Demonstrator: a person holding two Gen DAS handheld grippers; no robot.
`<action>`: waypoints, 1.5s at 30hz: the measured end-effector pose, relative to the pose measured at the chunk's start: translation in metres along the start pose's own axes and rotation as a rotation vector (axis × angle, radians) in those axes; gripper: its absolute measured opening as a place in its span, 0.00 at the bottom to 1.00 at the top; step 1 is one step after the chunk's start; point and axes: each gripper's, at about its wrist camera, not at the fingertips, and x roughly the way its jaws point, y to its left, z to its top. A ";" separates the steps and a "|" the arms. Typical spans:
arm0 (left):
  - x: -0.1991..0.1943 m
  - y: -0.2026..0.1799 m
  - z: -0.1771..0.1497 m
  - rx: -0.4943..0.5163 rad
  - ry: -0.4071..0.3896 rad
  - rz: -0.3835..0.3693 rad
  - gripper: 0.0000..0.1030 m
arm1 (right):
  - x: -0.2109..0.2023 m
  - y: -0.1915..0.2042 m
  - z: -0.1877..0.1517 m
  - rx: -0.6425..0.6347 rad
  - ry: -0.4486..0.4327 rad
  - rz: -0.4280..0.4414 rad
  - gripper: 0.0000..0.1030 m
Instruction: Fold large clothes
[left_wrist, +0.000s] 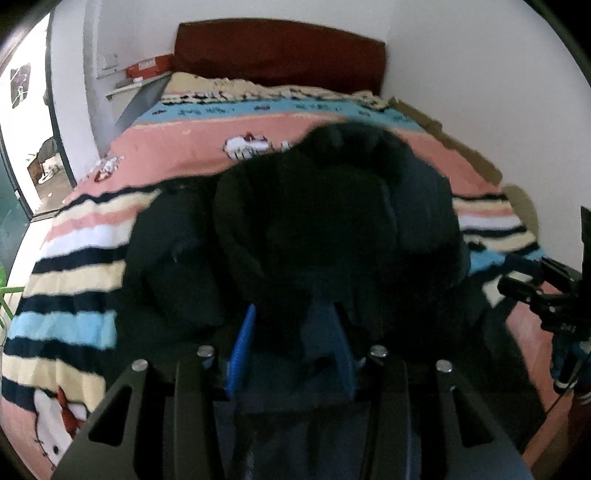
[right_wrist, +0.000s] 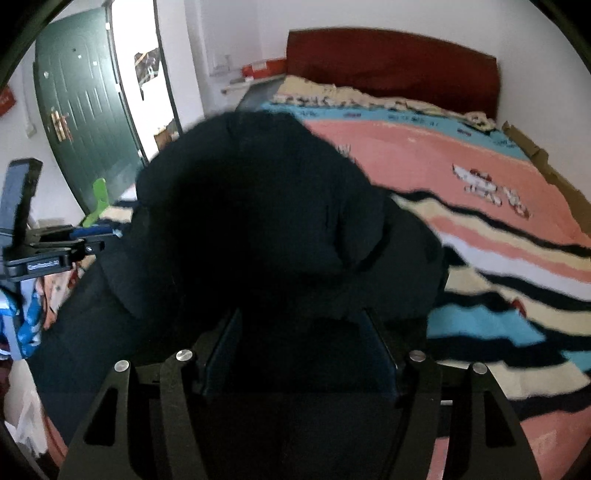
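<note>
A large black garment (left_wrist: 314, 229) lies bunched on the striped blanket of a bed. My left gripper (left_wrist: 291, 332) has its blue fingers (left_wrist: 242, 343) on either side of a dark fold of the garment's near edge. In the right wrist view the same black garment (right_wrist: 266, 214) rises in a mound in front of my right gripper (right_wrist: 303, 332), whose fingers stand apart with dark cloth between them. The fingertips are hidden in the cloth in both views. The right gripper also shows in the left wrist view (left_wrist: 535, 291) at the right edge.
The bed's blanket (left_wrist: 74, 258) has pink, cream, blue and black stripes. A dark red headboard (left_wrist: 280, 51) stands at the far wall. A green door (right_wrist: 85, 122) is open at the left. Cardboard (right_wrist: 546, 162) lines the bed's right side.
</note>
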 end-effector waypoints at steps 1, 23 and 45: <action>-0.002 0.004 0.010 -0.006 -0.009 -0.001 0.38 | -0.003 0.000 0.009 -0.004 -0.012 -0.004 0.63; 0.120 0.011 0.131 -0.023 0.026 -0.037 0.39 | 0.131 0.001 0.172 0.033 -0.008 0.033 0.71; 0.169 -0.006 0.038 0.071 -0.001 0.076 0.49 | 0.192 0.012 0.066 -0.034 0.108 -0.086 0.71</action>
